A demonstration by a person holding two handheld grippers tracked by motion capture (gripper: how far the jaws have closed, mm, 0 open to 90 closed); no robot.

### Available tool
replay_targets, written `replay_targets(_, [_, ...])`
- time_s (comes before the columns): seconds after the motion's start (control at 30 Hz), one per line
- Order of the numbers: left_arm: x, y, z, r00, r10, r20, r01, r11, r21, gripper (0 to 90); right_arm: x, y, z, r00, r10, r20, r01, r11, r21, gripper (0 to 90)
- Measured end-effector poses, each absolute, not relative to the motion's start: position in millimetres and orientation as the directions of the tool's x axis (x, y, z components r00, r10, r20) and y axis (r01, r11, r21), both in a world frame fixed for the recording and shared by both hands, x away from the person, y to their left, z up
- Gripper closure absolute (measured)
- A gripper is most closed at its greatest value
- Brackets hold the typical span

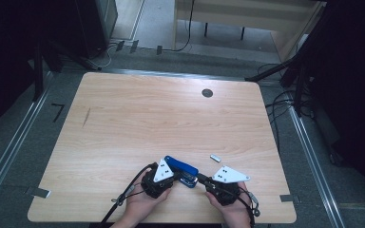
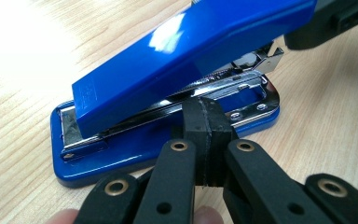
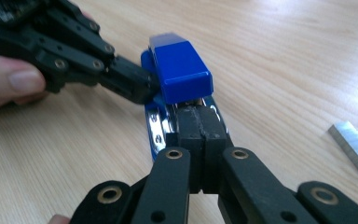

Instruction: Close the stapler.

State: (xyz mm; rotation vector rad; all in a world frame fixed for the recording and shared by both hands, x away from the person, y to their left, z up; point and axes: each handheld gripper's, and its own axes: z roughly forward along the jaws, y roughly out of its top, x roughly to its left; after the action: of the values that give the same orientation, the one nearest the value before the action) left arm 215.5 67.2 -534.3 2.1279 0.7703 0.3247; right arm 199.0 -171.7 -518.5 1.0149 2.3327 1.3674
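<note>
Stapler [image 1: 181, 167] sits low centre of the high view, near the table [image 1: 123, 118] front edge, blue lid tilted up off its base, so the chrome magazine shows underneath.

Left to right: your left gripper [image 1: 165, 182] is at lower left of the stapler, jaws together w/ nothing between them; in the left gripper view the tips [image 2: 204, 135] rest against the chrome rail at the side, pinning the base. Your right gripper [image 1: 204, 181] comes in from the lower right, jaws also together & empty, tips [image 3: 199, 123] butted against the rear end under the lid. Staple strip [image 1: 215, 158] lies loose just right of it, apart from both.

Step looks like opening/loading. Next move prob. needs you to part the right jaws, go for the strip, keep the left bracing the base so it won't slide.
</note>
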Motion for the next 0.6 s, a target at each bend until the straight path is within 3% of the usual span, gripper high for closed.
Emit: replay_targets(0.6, [214.7,66.3,-534.7,0.778,0.628,-0.027,0.405,-0.468,0.785,90.0,204.4,-170.1,-506.0,-0.722,0.675,0.154,0.417,0.246,0.875,90.0])
